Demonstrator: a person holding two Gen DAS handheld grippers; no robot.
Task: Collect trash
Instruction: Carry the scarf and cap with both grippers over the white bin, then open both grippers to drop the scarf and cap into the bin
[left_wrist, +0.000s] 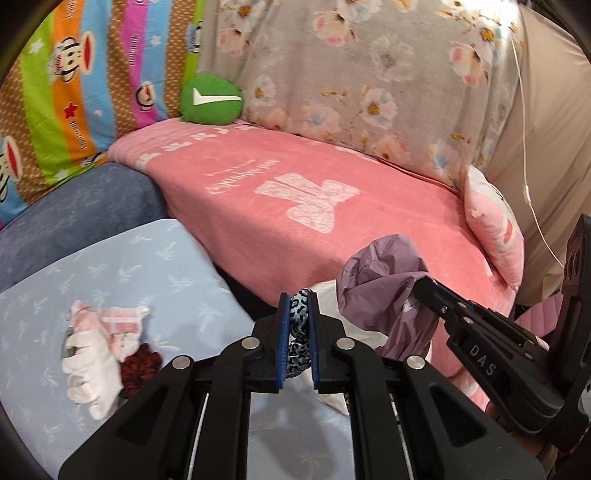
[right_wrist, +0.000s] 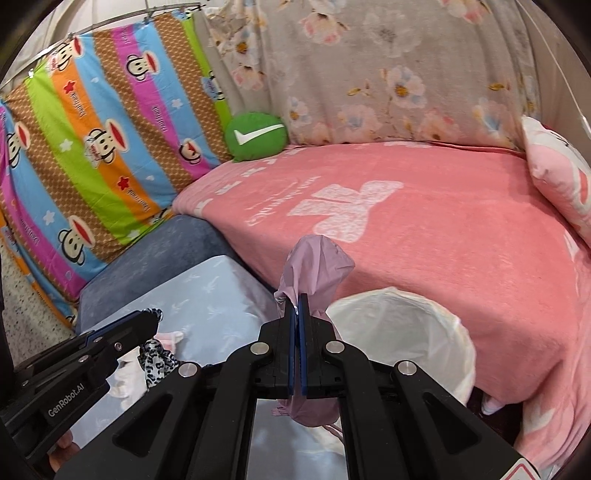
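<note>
1. The left hand-held gripper (left_wrist: 298, 295) is nearly closed, its blue pads clamped on a leopard-print fabric band (left_wrist: 301, 332) that rises between them and curls down below.
2. The right hand-held gripper (right_wrist: 298, 297) is fully closed on a crumpled purple bag (right_wrist: 317, 262); the bag bulges above the fingertips and its tail hangs out beneath the jaws.
3. In the left wrist view the right hand-held gripper (left_wrist: 421, 282) enters from the right, with the purple bag (left_wrist: 384, 280) just beside the left one's tips.
4. A white-lined bin (right_wrist: 454, 325) stands just right of the purple bag and below it, against the edge of the pink blanket (right_wrist: 443, 229) on the bed.
5. A heap of white and pink scraps (left_wrist: 99, 332) with a dark red item (left_wrist: 138, 360) lies on the pale blue cloth (left_wrist: 166, 273), well left of the left gripper.
6. In the left wrist view the bin is almost wholly hidden behind the grippers and the bag.
7. What the scraps are cannot be made out; they are blurred.
8. In the right wrist view the left hand-held gripper (right_wrist: 155, 317) shows side-on, the leopard-print fabric band (right_wrist: 155, 360) dangling beneath it, its lower end cut off by the right gripper's frame.
</note>
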